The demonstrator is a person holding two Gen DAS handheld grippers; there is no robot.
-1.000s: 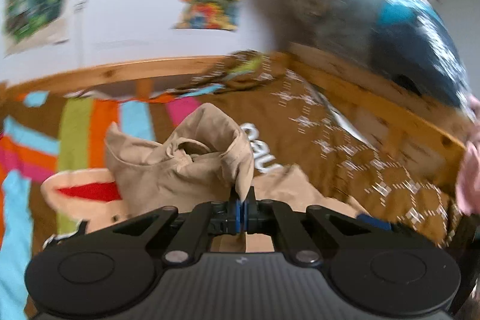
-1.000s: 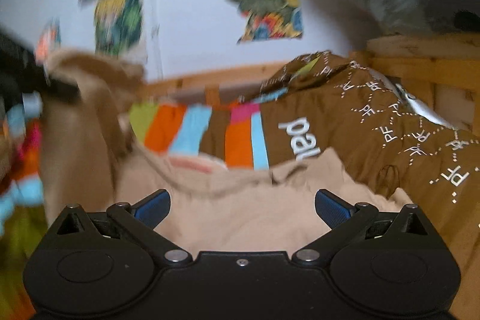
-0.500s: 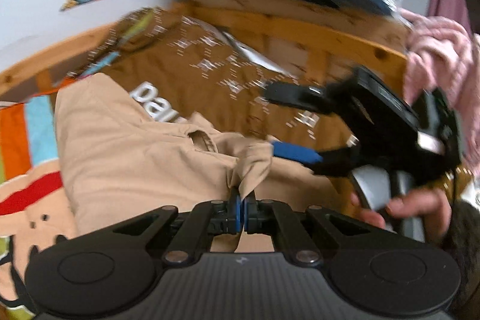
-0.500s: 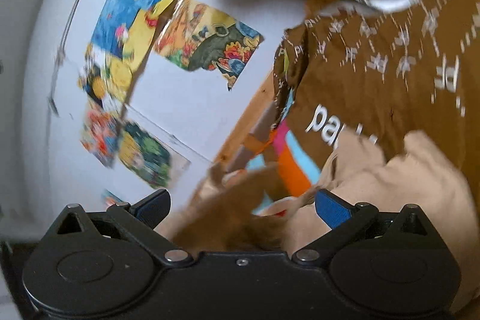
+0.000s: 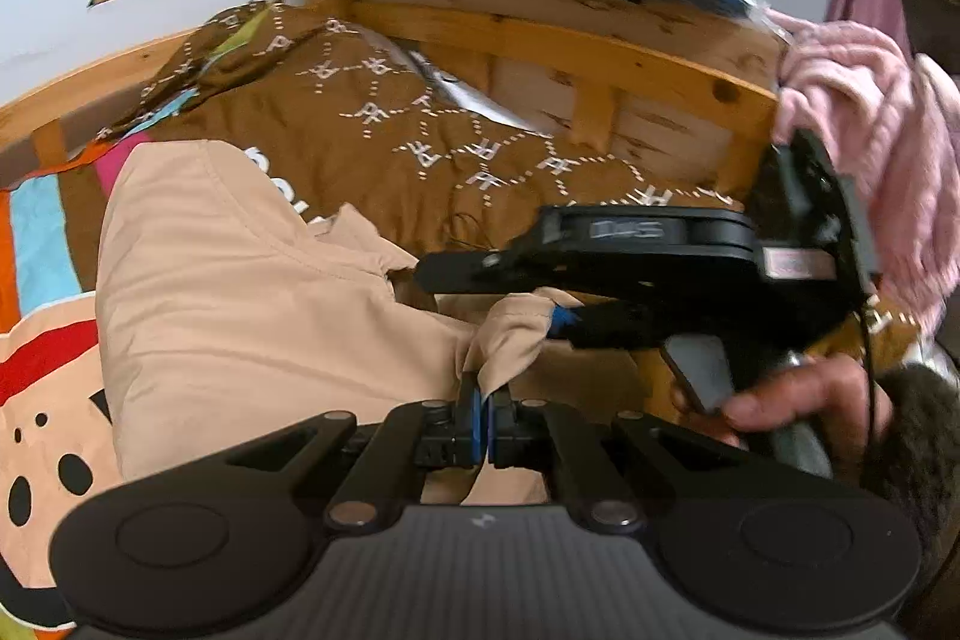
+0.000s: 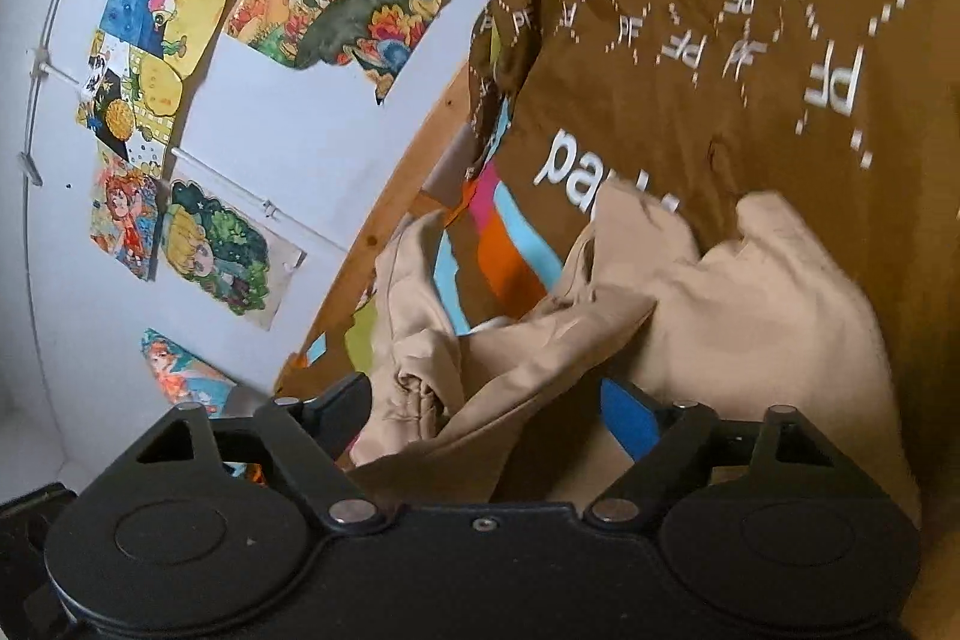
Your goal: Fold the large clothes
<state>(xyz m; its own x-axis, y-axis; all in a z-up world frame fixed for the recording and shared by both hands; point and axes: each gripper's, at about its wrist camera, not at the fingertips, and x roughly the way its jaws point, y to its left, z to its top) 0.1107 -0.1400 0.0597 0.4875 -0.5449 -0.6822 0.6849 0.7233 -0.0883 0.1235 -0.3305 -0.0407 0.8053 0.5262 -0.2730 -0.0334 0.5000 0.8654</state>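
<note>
The tan garment [image 5: 252,292] runs under the left gripper's [image 5: 483,421] body, so its near edge is hidden. White lettering on the brown bedcover [image 5: 456,172] is partly covered by the garment. In the right wrist view the same garment [image 6: 750,316] disappears behind the right gripper [image 6: 492,415]. The hand [image 5: 798,400] is cut off by the picture's right edge.

1. It was a home bedroom, likely a child's.
2. A wooden bed frame [image 5: 558,40] held a brown patterned duvet [image 5: 420,148].
3. Colourful cartoon drawings [image 6: 336,16] were stuck on the white wall [image 6: 288,142].
</note>
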